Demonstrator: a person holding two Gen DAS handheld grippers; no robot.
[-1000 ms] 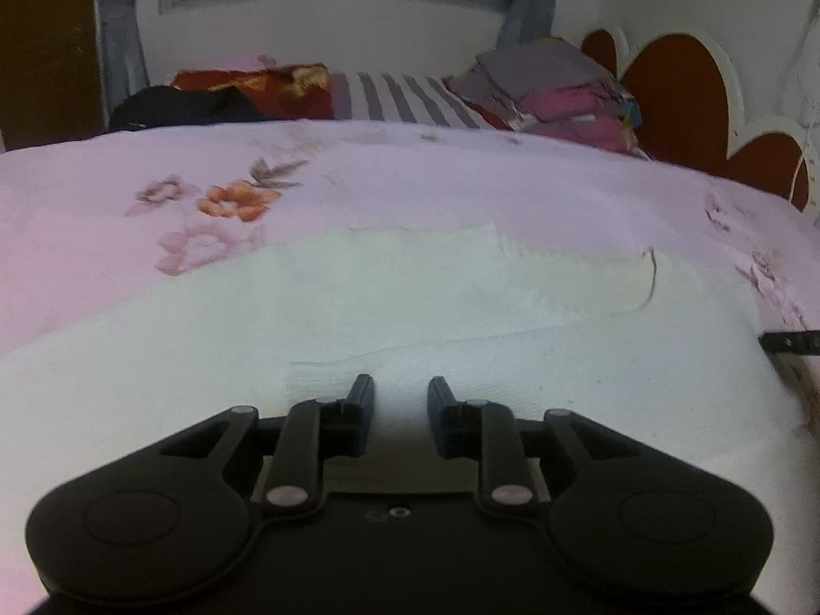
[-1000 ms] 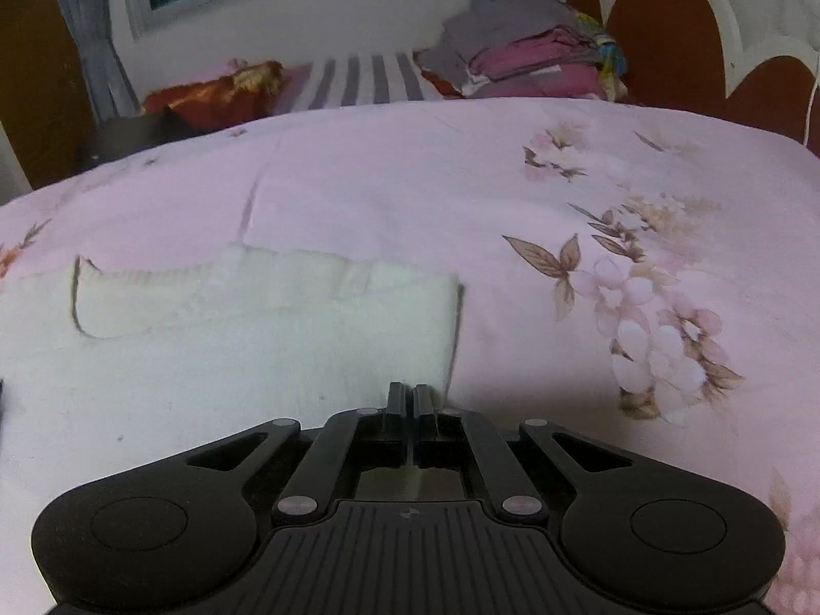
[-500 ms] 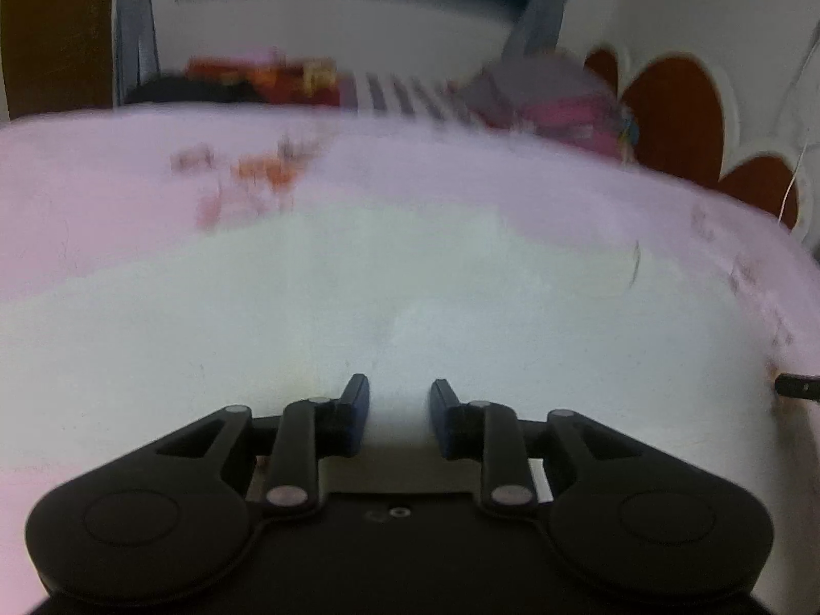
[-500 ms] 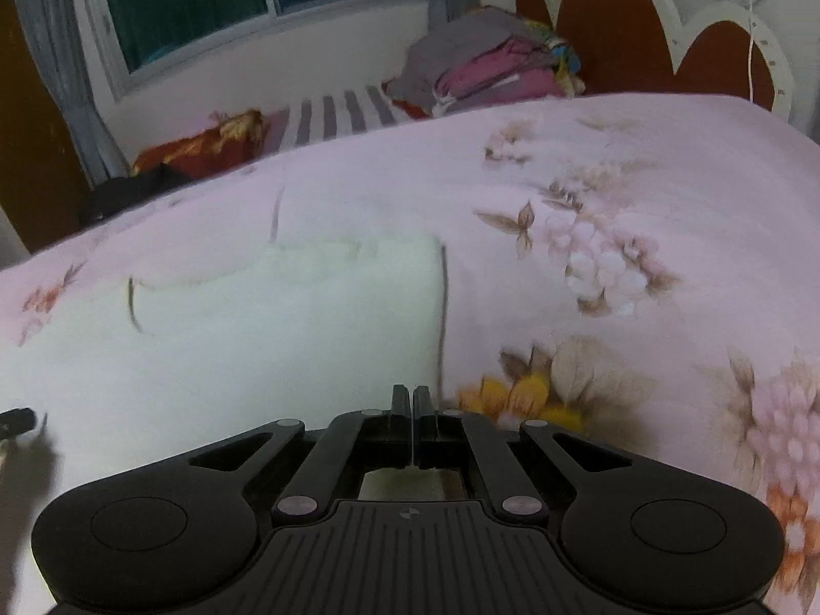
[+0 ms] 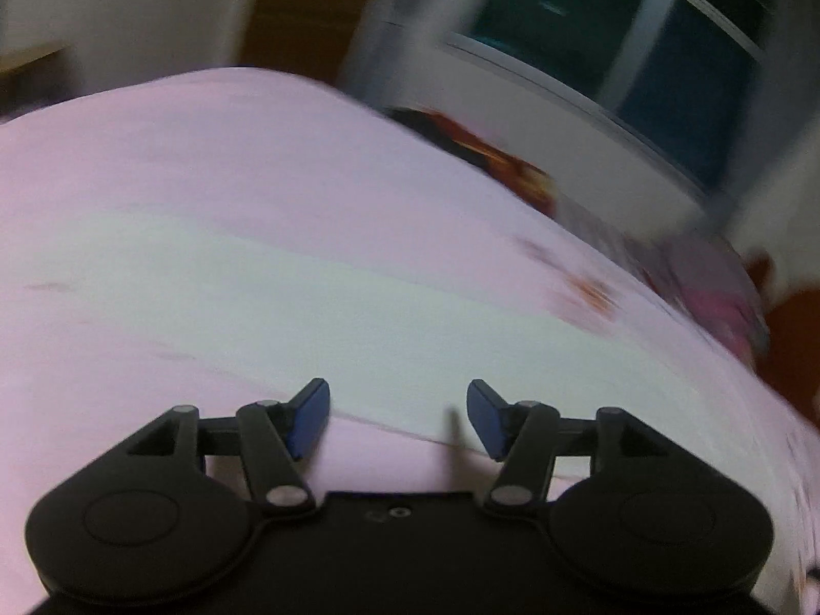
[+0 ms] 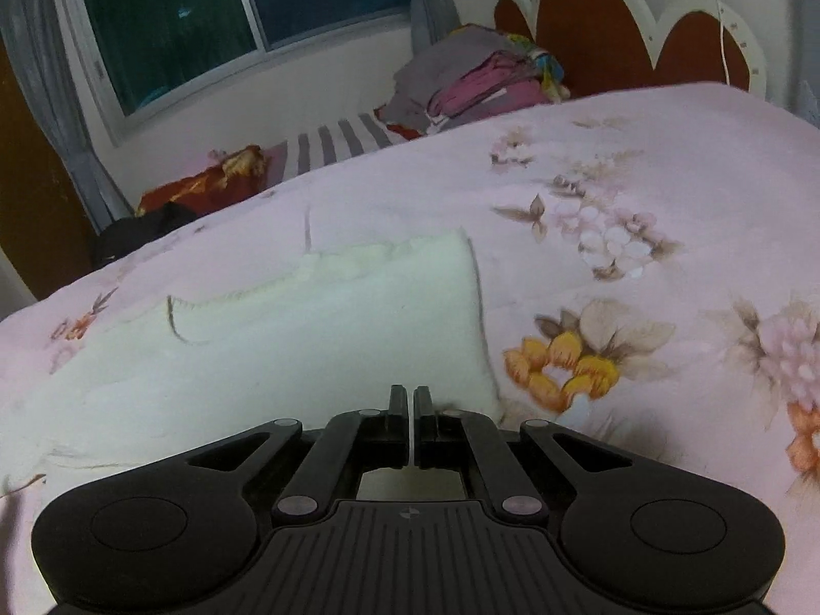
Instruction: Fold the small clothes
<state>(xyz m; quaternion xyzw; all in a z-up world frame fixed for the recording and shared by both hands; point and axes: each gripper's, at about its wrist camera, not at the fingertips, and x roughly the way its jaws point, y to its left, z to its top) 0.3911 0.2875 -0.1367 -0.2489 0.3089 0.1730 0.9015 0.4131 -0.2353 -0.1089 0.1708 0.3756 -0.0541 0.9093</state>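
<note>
The small garment (image 6: 287, 338) lies flat on the bedspread (image 6: 640, 164), left of the right gripper (image 6: 413, 400) (whose tips sit at its near right corner); behind the bed, a clothes pile (image 6: 476, 82) right of the window (image 6: 215, 15)

the cream-white garment (image 6: 328, 338) is lying plain, no print, on a pale pink bedspread (image 6: 640, 164) that's showing off flowers in orange-yellow, lilac and tan toward its right edge. the headboard (image 6: 589, 31) is glowing rust-brown with white scalloped trim. by the bed's far edge a pile of clothes (image 6: 471, 82) is mixing grey and magenta, with a grey-and-white striped pillow (image 6: 343, 141) and a red-orange floral one (image 6: 205, 184) beside it. the left gripper (image 5: 397, 423) is flashing blue pads (image 5: 307, 423) on black.
</note>
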